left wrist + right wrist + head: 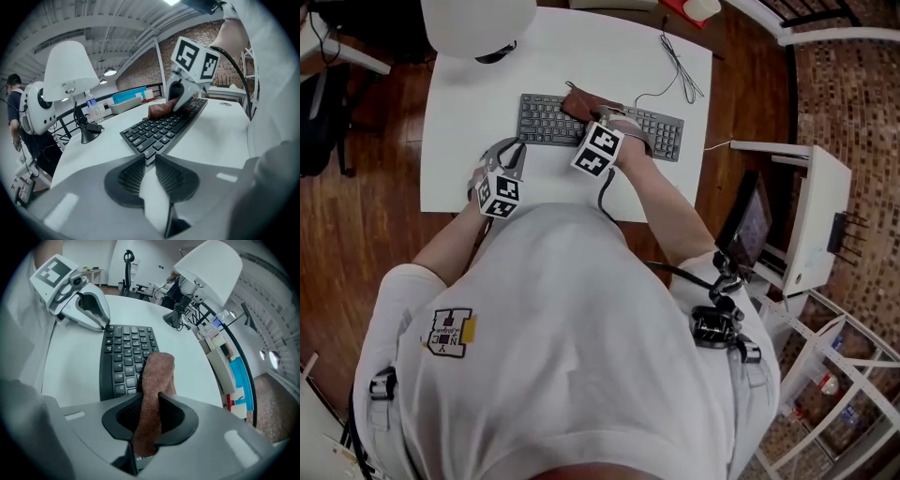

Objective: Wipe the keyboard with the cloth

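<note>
A dark keyboard (pixel 652 131) lies across the white table (pixel 469 112). My right gripper (pixel 589 118) is shut on a brown cloth (pixel 157 376), which hangs from its jaws onto the keys near the keyboard's middle. In the left gripper view the cloth (pixel 161 108) rests on the keys under the right gripper (pixel 177 99). My left gripper (pixel 149 160) sits at the keyboard's left near corner. Its jaws are almost together, with that corner (pixel 149 158) pinched between the tips. The right gripper view shows the left gripper (pixel 104 325) touching that corner of the keyboard (pixel 124 357).
A white desk lamp (pixel 478 23) stands at the table's far left, and a thin cable (pixel 680 66) lies at its far right. A white shelf unit (pixel 811 216) and a small screen (pixel 750 225) stand right of the table. Wooden floor surrounds it.
</note>
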